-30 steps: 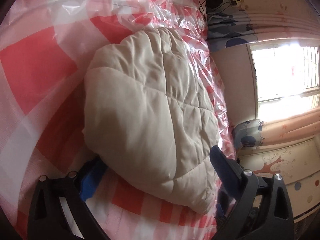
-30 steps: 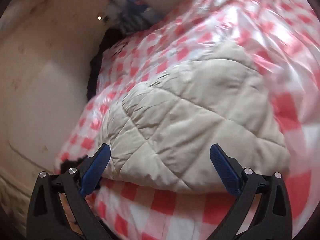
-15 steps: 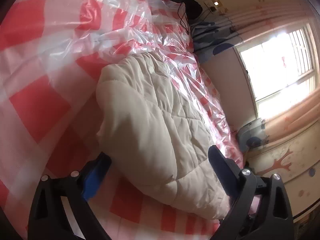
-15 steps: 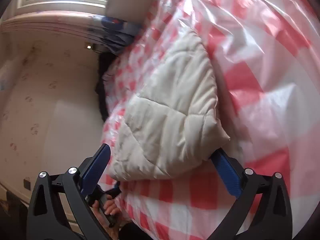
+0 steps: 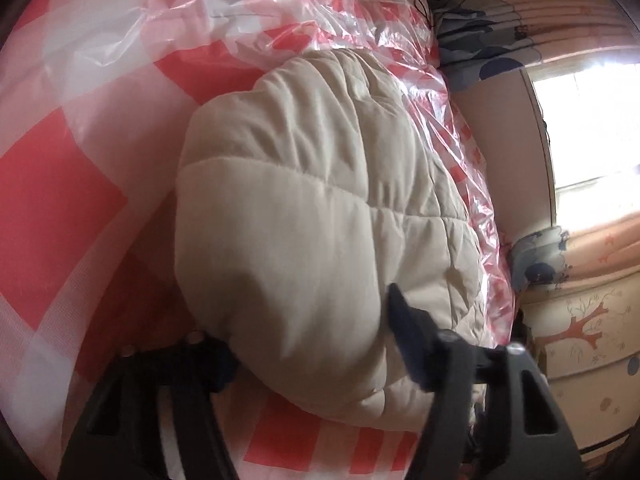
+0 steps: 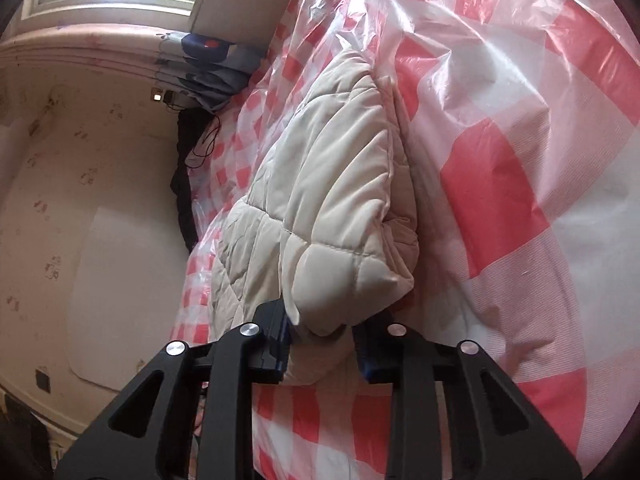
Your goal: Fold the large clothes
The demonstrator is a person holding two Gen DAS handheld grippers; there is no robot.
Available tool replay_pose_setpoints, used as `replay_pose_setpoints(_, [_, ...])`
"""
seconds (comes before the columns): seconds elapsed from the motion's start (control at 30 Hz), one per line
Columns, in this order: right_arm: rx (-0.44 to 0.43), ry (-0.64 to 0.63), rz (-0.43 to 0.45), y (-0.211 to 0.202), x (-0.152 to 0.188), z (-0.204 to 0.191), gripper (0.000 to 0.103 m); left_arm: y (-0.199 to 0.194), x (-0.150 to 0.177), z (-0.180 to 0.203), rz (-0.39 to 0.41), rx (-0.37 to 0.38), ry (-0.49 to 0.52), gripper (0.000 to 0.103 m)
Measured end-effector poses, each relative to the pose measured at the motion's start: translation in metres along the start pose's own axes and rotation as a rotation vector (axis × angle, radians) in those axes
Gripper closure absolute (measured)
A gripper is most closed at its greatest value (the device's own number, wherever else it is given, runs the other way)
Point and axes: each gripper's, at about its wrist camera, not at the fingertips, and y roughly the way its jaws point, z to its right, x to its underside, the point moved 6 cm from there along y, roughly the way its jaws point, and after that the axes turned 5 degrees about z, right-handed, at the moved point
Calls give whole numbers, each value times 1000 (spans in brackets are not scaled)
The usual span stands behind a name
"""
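A cream quilted jacket (image 5: 312,200) lies folded into a puffy bundle on a bed under a red-and-white checked plastic sheet (image 5: 60,200). My left gripper (image 5: 312,352) straddles the bundle's near edge; its jaws are closing and the padding bulges between the pads, which press into it. In the right wrist view the same jacket (image 6: 332,184) runs away from me across the checked sheet (image 6: 500,180). My right gripper (image 6: 322,344) is closing too and pinches the jacket's near corner tightly between its blue pads.
Blue patterned bedding (image 5: 480,52) is piled at the head of the bed, beside a dark garment (image 6: 184,184) with a cable. A bright window (image 5: 592,128) and peach curtains stand on one side. A pale wall (image 6: 100,200) runs along the other.
Both grippers stood wide open around the jacket's edge and have since closed in on it. The right gripper dropped lower and rolled, and the corner now bunches between its pads.
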Motion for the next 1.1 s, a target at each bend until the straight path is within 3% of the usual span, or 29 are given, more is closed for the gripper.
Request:
replay_pose_setpoints(0.1, [2,-50,1,0,-4,-12,85,-9,-2,12,-15,-5,40,67])
replay_pose_setpoints(0.23, [-49,-161,35,-35,6,-61,86,-52,3,40,-1,39,114,71])
replay_pose_setpoints(0.4, [-65,-206,-7,-96,68,-77,85,-123,37,39,-13,78,154,71])
replay_pose_setpoints(0.43, [-38,-211,-44,-106,86,-69,79,-135,48,33,-11,60,164,70])
replay_pose_setpoints(0.5, [61,-193,-135,-118,121,-43,67,-141,68,14,-34,-3,168,64])
replay_pose_setpoints(0.57, [166,-138,-158,-133,141,-14,66,-134,79,-10,-68,-32,109,57])
replay_pose_setpoints(0.67, [261,-216,-22,-167,143,-26,62,-133,80,-29,-40,-4,40,46])
replay_pose_setpoints(0.73, [249,-382,70,-169,136,-75,45,-136,81,-33,-6,-8,18,31])
replay_pose_setpoints(0.83, [287,-701,120,-113,129,-156,17,-134,79,-32,48,1,4,22])
replay_pose_setpoints(0.93, [376,-951,24,5,126,-200,15,-130,78,-38,60,23,-72,20])
replay_pose_setpoints(1.03, [458,-975,-99,122,117,-188,15,-127,72,-43,77,9,-88,18])
replay_pose_setpoints(1.1, [615,-980,-180,185,112,-146,9,-118,69,-44,70,-5,-79,17])
